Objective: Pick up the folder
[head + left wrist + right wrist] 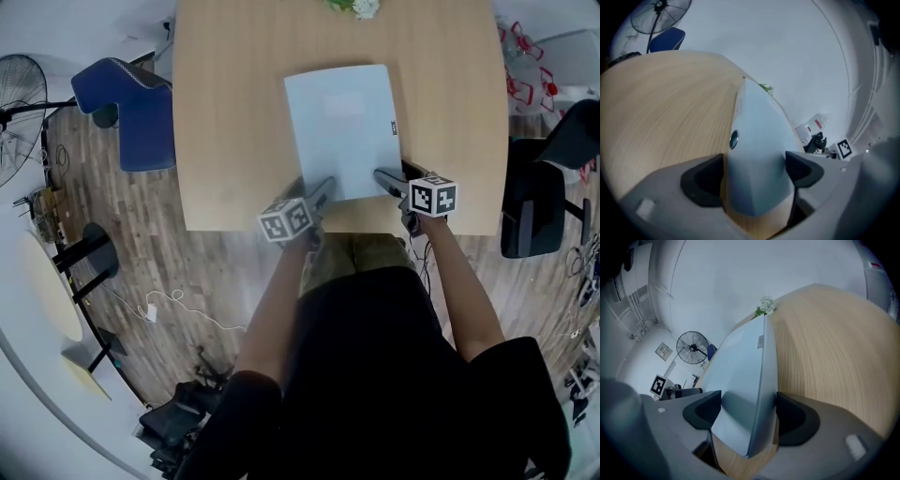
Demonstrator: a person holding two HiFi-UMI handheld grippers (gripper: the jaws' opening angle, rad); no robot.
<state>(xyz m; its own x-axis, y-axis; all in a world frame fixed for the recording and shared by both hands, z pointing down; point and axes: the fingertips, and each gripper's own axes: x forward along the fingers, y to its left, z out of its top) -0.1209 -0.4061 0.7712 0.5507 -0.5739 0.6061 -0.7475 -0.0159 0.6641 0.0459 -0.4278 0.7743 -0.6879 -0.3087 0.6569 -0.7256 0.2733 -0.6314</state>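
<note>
A pale blue folder (342,127) lies flat on the wooden table (234,112), its near edge toward me. My left gripper (322,190) is at the folder's near left corner and my right gripper (388,178) at its near right corner. In the left gripper view the folder's corner (757,140) pokes between the wide-spread jaws of the left gripper (754,173); the pads do not clamp it. In the right gripper view the folder's other corner (740,380), with its thick edge, likewise sits between the spread jaws of the right gripper (745,411). Both grippers are open.
A blue chair (131,108) stands left of the table and a black chair (534,206) to the right. A small bunch of flowers (354,7) sits at the table's far edge. A floor fan (19,94) stands at far left. The table's near edge is just behind the grippers.
</note>
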